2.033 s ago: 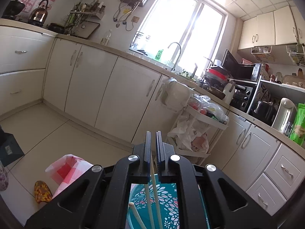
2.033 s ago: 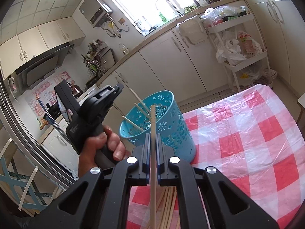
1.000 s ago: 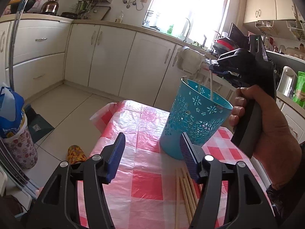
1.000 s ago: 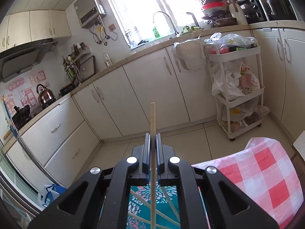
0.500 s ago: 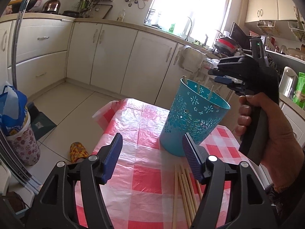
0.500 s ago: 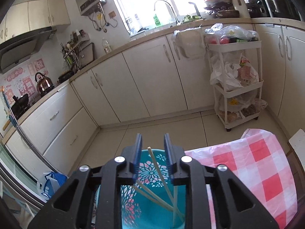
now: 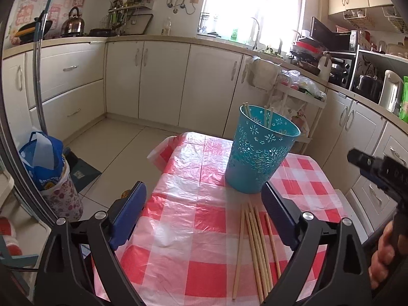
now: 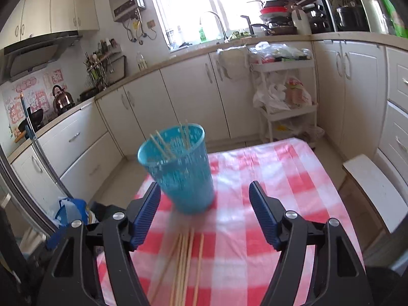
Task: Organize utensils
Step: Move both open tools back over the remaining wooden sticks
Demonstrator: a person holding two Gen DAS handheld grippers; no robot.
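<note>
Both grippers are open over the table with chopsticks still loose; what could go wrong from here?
The loose chopsticks lie packed side by side, so the next pinch may take two or knock one off the table. The basket looks light and tall; a chopstick end catching its rim could tip it and spill those already inside. The right hand-held gripper view is motion-blurred, so aim may suffer.

No writing can be read anywhere: the pink wall stickers [image 7: 24, 12] above the stove and the green packet [image 7: 403, 99] on the counter carry marks too small and blurred to make out.
</note>
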